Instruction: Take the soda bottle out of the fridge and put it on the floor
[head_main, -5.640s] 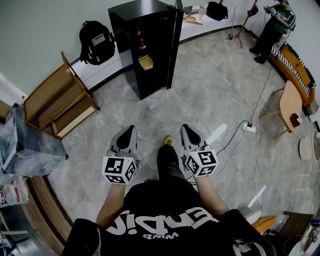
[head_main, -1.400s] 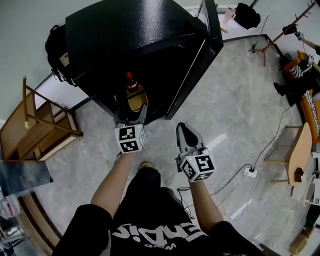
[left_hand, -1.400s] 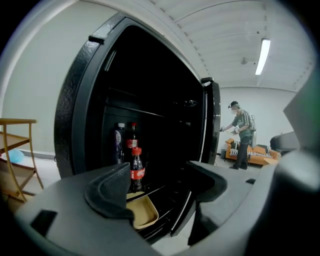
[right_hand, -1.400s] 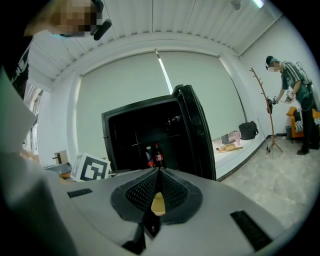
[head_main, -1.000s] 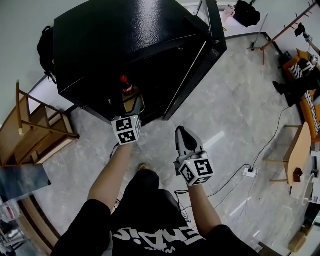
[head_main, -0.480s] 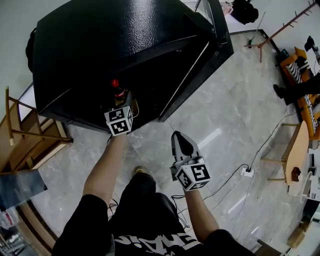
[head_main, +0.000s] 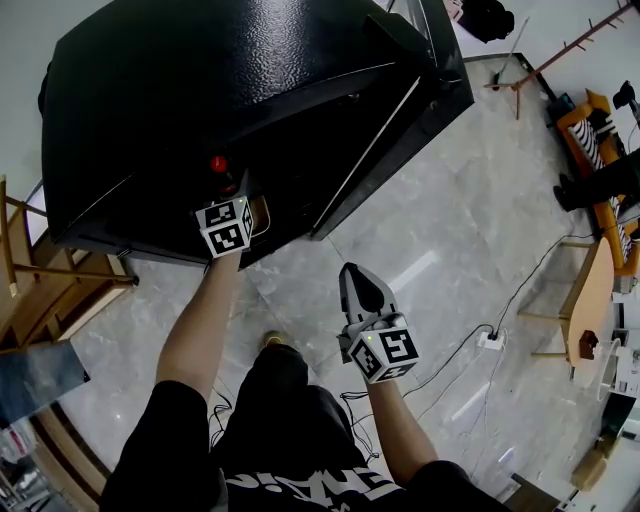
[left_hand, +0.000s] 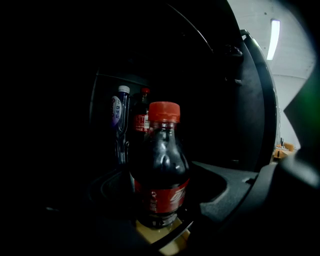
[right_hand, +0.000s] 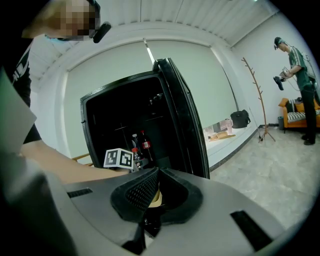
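- Two grippers, one target; entries run left to right across the head view.
- Fridge (head_main: 250, 90): black and dark inside, with the door (head_main: 400, 110) swung open to the right.
- Soda bottle (left_hand: 160, 165): stands upright on a tan tray (left_hand: 165, 242) at the front of the fridge shelf. The red cap is up and the long axis is vertical. Two more bottles (left_hand: 131, 120) stand behind it, a little to the left.
- Left gripper (left_hand: 161, 210): reaches into the fridge, pointing close to level, with its jaws spread wide. The bottle's lower body stands dead ahead, between them. The right jaw lies beside the label with a gap showing, and the left jaw is lost in the dark. No squeeze on the bottle is seen.
- Judgement: this hand is by far the nearer. The coming move looks like a closing across the upright body at label height, then a pull straight back through the opening.
- Right gripper (head_main: 352, 280): hangs outside the fridge over the floor (head_main: 450, 230), well apart from the bottle. Its fingertips meet and nothing is held.
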